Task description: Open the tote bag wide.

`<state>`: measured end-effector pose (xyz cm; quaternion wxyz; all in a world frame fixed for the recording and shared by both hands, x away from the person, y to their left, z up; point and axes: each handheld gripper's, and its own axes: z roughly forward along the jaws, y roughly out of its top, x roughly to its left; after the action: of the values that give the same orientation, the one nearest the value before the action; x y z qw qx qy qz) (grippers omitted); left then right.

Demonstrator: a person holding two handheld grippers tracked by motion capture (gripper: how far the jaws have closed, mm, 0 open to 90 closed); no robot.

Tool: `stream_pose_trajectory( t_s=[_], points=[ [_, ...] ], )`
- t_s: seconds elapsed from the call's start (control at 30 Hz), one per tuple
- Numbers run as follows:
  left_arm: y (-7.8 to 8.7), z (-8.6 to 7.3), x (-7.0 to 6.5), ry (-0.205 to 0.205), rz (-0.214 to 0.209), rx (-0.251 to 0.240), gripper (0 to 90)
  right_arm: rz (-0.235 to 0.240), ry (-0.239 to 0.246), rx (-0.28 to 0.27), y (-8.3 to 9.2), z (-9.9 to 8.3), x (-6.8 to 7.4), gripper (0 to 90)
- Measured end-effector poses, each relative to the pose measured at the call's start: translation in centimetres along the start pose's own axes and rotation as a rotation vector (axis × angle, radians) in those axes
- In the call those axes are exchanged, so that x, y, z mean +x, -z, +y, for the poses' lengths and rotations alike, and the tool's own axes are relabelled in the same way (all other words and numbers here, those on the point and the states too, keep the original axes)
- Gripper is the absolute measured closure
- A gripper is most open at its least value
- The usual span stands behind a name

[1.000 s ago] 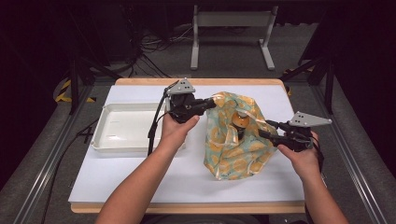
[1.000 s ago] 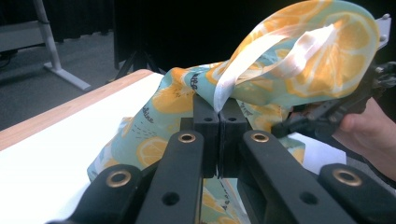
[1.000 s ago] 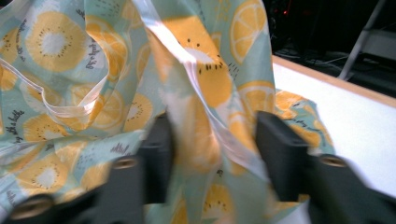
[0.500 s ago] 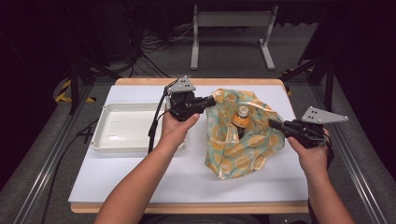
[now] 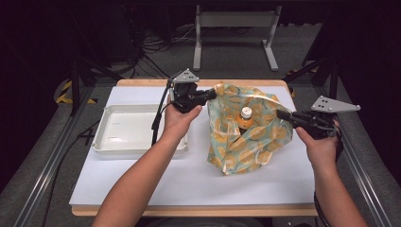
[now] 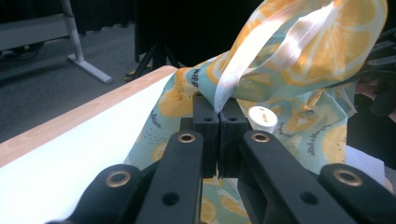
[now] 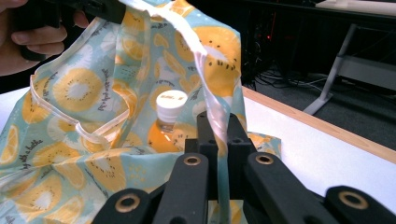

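Your table carries a white tray on its left half and, to the right of it, the fruit-print bag, which sits open between your hands. Your left gripper has its jaws clamped together on the bag's white-trimmed rim at the far left edge, and your right gripper has its jaws clamped on the rim at the right edge. Inside the bag stands an orange bottle with a white cap, upright between the two held edges.

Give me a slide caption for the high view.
Two claws hold a fruit-print bag open around an orange bottle.
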<state>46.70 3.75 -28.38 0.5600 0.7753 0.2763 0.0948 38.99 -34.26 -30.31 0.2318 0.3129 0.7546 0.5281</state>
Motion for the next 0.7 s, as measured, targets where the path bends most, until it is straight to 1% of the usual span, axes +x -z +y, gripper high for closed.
stream_pose_trajectory(
  t_s=[0.03,0.07,0.13,0.17,0.2,0.23,0.27,0.3,0.33,0.4,0.43,0.5,0.53,0.7],
  points=[
    [-0.2,0.0,0.3,0.011,-0.003,0.001,88.6,-0.004,-0.002,0.005,-0.1,0.2,-0.2,88.9],
    [-0.6,0.1,0.6,0.021,0.005,0.012,88.6,-0.01,-0.003,0.009,-0.2,0.4,-0.4,88.9],
    [-1.1,0.1,1.1,0.026,0.018,0.024,88.6,-0.017,-0.011,0.017,-0.5,0.9,-0.7,88.9],
    [-1.3,0.1,1.3,0.046,0.014,0.024,88.6,-0.02,-0.007,0.021,-0.6,1.0,-0.9,88.9],
    [-1.5,0.2,1.5,0.05,0.014,0.024,88.6,-0.022,-0.007,0.023,-0.7,1.2,-1.0,89.0],
    [-1.5,0.2,1.5,0.05,0.014,0.024,88.5,-0.027,-0.008,0.03,-0.9,1.3,-1.1,88.9],
    [-1.7,0.3,1.9,0.071,0.009,0.016,88.3,-0.03,-0.007,0.033,-1.0,1.4,-1.2,88.9],
    [-1.7,0.3,1.9,0.071,0.009,0.016,88.1,-0.03,-0.007,0.033,-1.0,1.4,-1.2,88.9],
    [-1.9,0.3,2.1,0.084,0.003,0.012,88.1,-0.034,-0.01,0.036,-1.1,1.5,-1.4,88.9],
    [-2.1,0.2,2.4,0.094,0.006,0.012,88.1,-0.048,-0.014,0.047,-1.4,1.6,-1.9,89.0],
    [-2.3,0.2,2.6,0.097,0.009,0.017,88.2,-0.055,-0.015,0.052,-1.5,1.6,-2.1,89.0],
    [-2.6,0.0,2.9,0.099,0.018,0.04,88.2,-0.055,-0.036,0.058,-1.7,1.4,-2.7,89.0],
    [-2.8,-0.1,2.9,0.099,0.023,0.043,88.2,-0.055,-0.041,0.063,-1.8,1.3,-2.9,89.0],
    [-3.5,-0.5,3.4,0.1,0.04,0.079,88.2,-0.06,-0.058,0.089,-2.4,0.8,-3.5,89.0]
  ],
)
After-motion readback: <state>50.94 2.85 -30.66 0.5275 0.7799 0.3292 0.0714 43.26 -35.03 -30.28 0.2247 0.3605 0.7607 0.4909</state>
